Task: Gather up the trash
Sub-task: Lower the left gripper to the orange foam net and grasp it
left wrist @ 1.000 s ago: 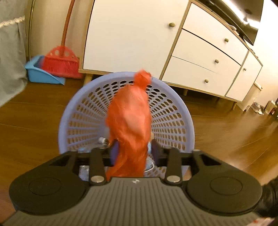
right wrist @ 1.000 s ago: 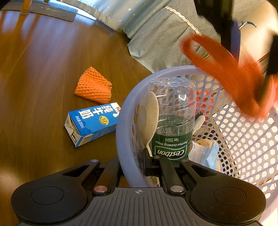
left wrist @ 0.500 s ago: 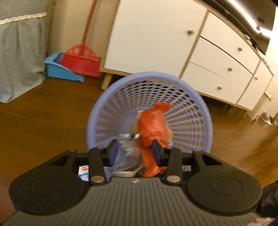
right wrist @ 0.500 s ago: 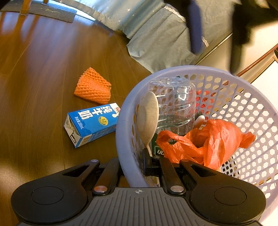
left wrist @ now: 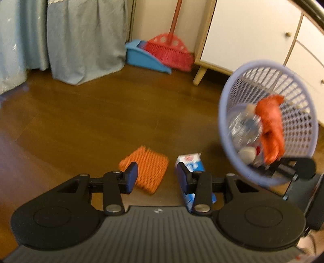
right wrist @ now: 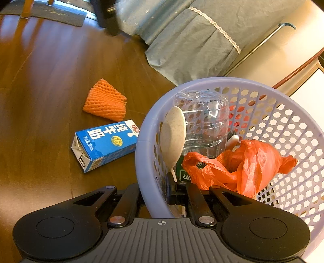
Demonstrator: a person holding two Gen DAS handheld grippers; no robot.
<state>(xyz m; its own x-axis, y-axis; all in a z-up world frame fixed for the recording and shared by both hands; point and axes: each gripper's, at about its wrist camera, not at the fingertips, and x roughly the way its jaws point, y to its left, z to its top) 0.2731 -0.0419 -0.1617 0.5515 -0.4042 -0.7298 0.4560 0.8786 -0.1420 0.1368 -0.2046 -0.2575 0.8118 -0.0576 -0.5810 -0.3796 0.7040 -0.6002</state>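
Note:
My left gripper (left wrist: 157,178) is open and empty, low over the wooden floor. An orange foam net (left wrist: 145,168) lies between its fingers, and a blue milk carton (left wrist: 191,161) lies partly behind the right one. My right gripper (right wrist: 155,192) is shut on the near rim of a lilac mesh basket (right wrist: 141,141), which appears tilted at the right of the left wrist view (left wrist: 261,61). Inside the basket are a crumpled orange plastic bag (right wrist: 245,161), a clear bottle (right wrist: 202,121) and a beige spoon (right wrist: 173,133). The carton (right wrist: 105,143) and net (right wrist: 105,101) lie left of the basket.
A red broom (left wrist: 170,48) and blue dustpan (left wrist: 145,58) stand against the wall beside a white cabinet (left wrist: 249,34) on wooden legs. Grey-blue fabric (left wrist: 81,40) hangs to the floor at the back left. A dark mat (right wrist: 50,12) lies far off.
My left gripper let go of the orange bag, which now lies in the basket. It opened and swung left and down over the foam net and carton. My right gripper still holds the basket.

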